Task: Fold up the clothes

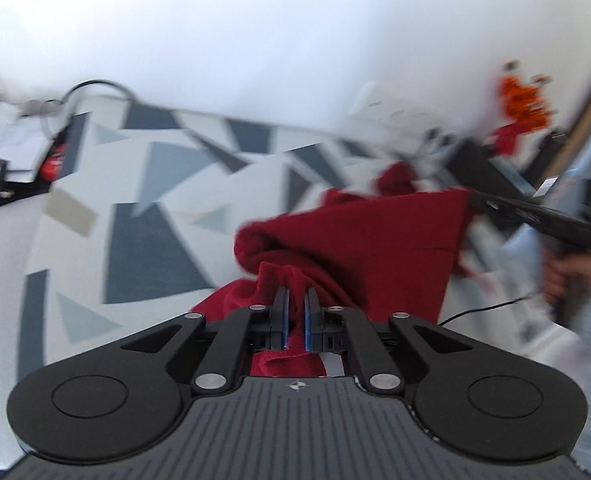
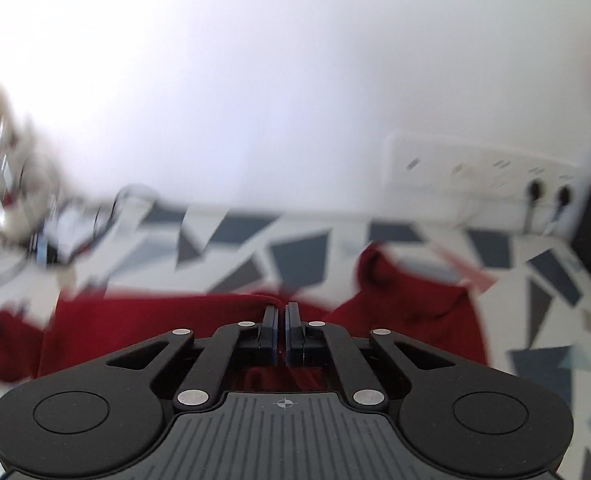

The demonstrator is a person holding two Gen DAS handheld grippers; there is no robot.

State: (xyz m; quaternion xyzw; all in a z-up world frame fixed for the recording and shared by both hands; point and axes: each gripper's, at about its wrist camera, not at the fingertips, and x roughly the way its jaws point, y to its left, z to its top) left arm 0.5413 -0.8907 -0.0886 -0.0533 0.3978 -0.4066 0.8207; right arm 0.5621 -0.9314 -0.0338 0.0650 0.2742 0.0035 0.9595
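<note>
Covering most of both views is a white wall (image 1: 295,40), and below it a cloth-covered table (image 1: 155,184) patterned with grey and dark blue triangles. On that table, in the middle and towards the right of the left wrist view, is the red garment (image 1: 375,240), part lifted and stretched into a taut sheet, part bunched near the camera. In the right wrist view the same garment runs as a wide red band across the near table, with a rumpled lump further right.

Next in size are the tools. The left gripper (image 1: 295,316) has its blue pads pressed together on a gathered fold of the red garment, cloth plainly caught between them. The right gripper (image 2: 281,334) has its fingers almost touching, and the red edge lies right at their tips; seen from the left wrist, its black tip meets the far right corner of the stretched cloth, so I judge it is pinching that corner. A hand (image 1: 567,280) holds that tool's grip at the right edge.

Smaller things: a socket strip (image 2: 483,168) on the far wall and a blurred orange object (image 1: 523,100).

As for progress, the garment looks only picked up by two points; no neat fold shows yet, so nearly all the folding remains.
</note>
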